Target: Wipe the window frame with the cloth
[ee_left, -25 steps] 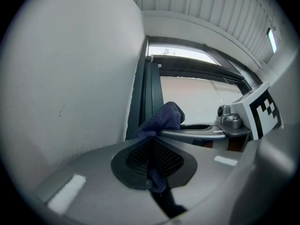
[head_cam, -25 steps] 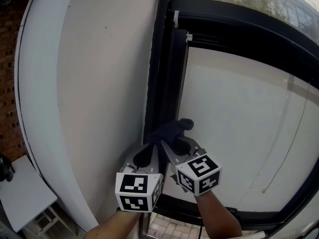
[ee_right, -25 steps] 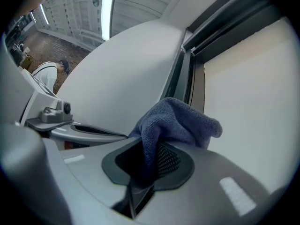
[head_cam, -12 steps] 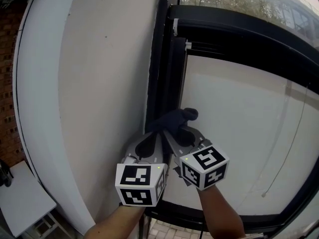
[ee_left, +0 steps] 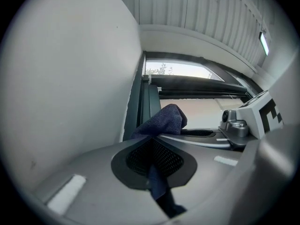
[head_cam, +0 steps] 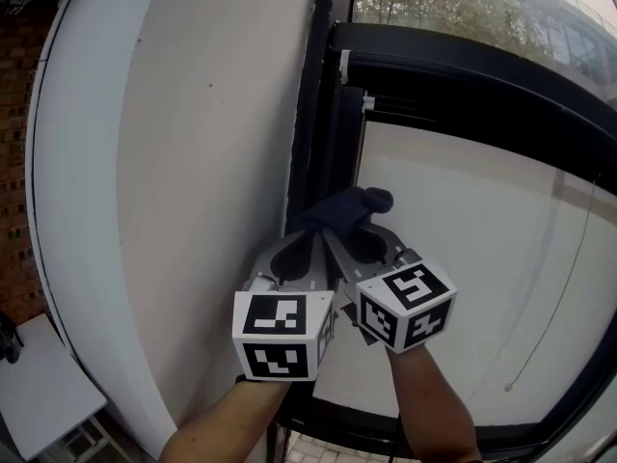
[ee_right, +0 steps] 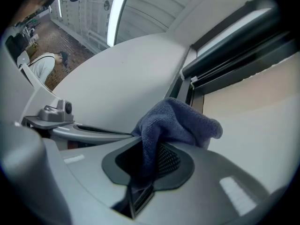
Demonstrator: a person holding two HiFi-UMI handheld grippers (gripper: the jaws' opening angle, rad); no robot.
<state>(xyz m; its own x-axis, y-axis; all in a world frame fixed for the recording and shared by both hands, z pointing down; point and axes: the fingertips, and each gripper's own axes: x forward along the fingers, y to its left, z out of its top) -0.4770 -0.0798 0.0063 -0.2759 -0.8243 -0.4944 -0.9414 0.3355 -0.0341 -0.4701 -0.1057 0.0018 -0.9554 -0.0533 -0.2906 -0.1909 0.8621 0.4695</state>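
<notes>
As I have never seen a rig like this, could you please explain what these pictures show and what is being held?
There is no robot here: a person holds a two-jaw gripper in each hand. The cubes with black-and-white squares are parts of those grippers. The head view comes from a camera on the person's head, looking down. The other two views come from cameras riding on each gripper, looking along its jaws. The left gripper and the right gripper are both shut on one dark blue cloth. They hold it at the dark window frame, which stands between a white wall and a pale blind.
</notes>
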